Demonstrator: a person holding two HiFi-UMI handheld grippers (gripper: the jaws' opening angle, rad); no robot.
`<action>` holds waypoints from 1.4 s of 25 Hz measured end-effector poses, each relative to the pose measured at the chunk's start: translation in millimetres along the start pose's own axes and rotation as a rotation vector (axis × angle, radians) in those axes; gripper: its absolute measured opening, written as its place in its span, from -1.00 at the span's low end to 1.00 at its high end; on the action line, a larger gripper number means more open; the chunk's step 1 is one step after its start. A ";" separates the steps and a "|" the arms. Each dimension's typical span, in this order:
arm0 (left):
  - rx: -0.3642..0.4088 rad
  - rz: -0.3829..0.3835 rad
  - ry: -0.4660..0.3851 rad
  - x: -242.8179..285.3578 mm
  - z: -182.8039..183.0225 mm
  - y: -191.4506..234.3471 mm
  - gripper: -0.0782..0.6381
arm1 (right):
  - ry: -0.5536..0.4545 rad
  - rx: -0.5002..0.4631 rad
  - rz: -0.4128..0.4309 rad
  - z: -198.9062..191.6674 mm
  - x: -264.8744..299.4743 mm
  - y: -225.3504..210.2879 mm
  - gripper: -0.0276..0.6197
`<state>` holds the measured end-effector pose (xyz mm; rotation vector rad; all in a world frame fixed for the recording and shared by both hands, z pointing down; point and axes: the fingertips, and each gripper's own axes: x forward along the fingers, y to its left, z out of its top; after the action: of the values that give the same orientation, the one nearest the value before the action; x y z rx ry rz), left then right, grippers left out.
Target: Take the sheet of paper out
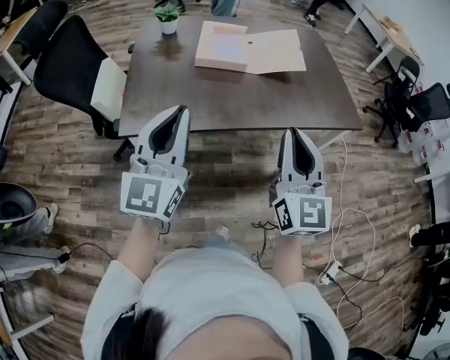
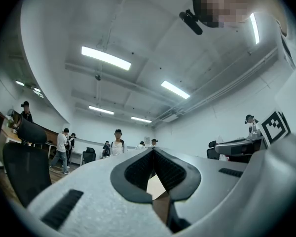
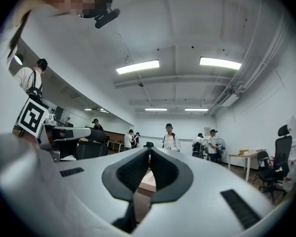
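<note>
A wood-plank floor (image 1: 232,178) runs under 1 dark brown rectangular table (image 1: 210,96) in an open office. Nearest, a person holds 2 white-and-black two-jaw grippers side by side over the floor, just short of the table's near edge. Each carries 1 marker cube.

The left gripper (image 1: 181,111) has its jaws together, tips meeting with nothing clamped, as its own view shows (image 2: 153,150). The right gripper (image 1: 294,132) is likewise closed and empty (image 3: 149,148).

Left of the table stands 1 black office chair (image 1: 64,62) with a cream pad on its seat.

Towards the table's far side lies 1 flat beige cardboard folder (image 1: 277,52), opened out. 1 pale sheet of paper (image 1: 226,46) rests on its left half. The sheet is well apart from both pairs of jaws, ahead of them and roughly between their lines, untouched by either.

Left of the folder, near the far edge, sits 1 small green potted plant (image 1: 167,17) in a white pot. Beyond the table, several people stand across the room.
</note>
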<state>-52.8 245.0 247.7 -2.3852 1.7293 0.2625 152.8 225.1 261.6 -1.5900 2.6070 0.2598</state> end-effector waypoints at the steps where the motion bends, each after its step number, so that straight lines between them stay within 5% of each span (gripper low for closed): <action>1: 0.001 0.007 -0.002 7.4 -1.8 -2.7 -0.76 | 0.001 -0.004 0.012 -1.6 5.3 -5.8 -0.86; 17: 0.032 0.098 0.003 81.8 -24.1 -26.4 -0.76 | -0.002 0.023 0.138 -28.6 61.5 -69.8 -0.86; 35: 0.027 0.010 -0.007 203.1 -52.0 54.8 -0.76 | -0.010 0.043 0.044 -48.9 193.9 -97.1 -0.86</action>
<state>-40.8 28.6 245.1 -2.3541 1.7315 0.2477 151.1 2.9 269.9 -1.5151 2.6243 0.2121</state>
